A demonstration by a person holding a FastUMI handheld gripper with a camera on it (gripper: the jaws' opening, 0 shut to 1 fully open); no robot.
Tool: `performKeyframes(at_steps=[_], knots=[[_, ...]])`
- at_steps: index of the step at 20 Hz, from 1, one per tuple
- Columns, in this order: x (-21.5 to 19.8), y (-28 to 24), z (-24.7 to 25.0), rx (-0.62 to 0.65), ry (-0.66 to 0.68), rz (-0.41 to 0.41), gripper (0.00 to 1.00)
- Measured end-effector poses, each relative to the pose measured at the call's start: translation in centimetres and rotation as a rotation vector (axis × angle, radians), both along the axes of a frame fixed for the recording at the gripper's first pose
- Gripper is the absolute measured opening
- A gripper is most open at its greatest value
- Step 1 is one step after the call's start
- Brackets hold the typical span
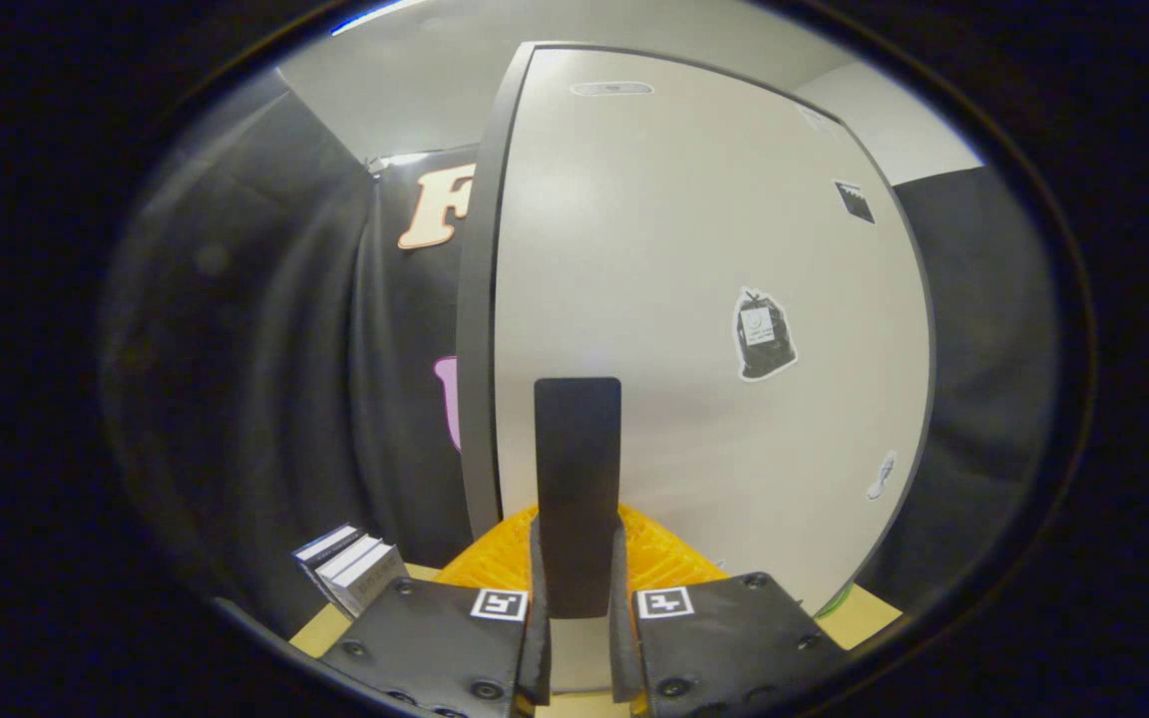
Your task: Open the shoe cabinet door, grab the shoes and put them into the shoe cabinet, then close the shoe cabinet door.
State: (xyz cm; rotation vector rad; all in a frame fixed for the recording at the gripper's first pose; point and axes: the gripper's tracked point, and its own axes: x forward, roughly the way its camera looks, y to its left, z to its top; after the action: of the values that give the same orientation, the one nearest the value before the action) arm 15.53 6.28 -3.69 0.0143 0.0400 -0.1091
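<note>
Black cloth hangs as the backdrop on both sides, with a pale ceiling above it. Close ahead of the gripper (pixel 579 598) stands the shoe cabinet door (pixel 694 329), a large off-white panel with a dark grey edge along its near side; it appears swung out at an angle, though how far open it stands cannot be told. Several stickers sit on the panel (one shaped like a tied black bag (pixel 764 334), a small dark one (pixel 855 201) higher up, a pale one (pixel 882 476) low down). A dark, flat, upright handle (pixel 577 479) rises from between the fingers (pixel 538 638), which are drawn narrow and press it from both sides. Behind the handle's base, between the fingers and the door, lies something orange with a ribbed surface (pixel 664 558); what it is cannot be told. A light wooden desk (pixel 320 638) shows beside the gripper, and a small stack of books (pixel 353 573) sits on it just off the cabinet's grey edge.
</note>
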Motion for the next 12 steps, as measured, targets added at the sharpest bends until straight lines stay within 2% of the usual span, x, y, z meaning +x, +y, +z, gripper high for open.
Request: performKeyframes(at_steps=[3, 12], knots=[[0.0, 0.0, 0.0, 0.014, -0.007, -0.002, 0.08], [-3.4, -0.3, 0.6, 0.027, -0.006, 0.080, 0.08]])
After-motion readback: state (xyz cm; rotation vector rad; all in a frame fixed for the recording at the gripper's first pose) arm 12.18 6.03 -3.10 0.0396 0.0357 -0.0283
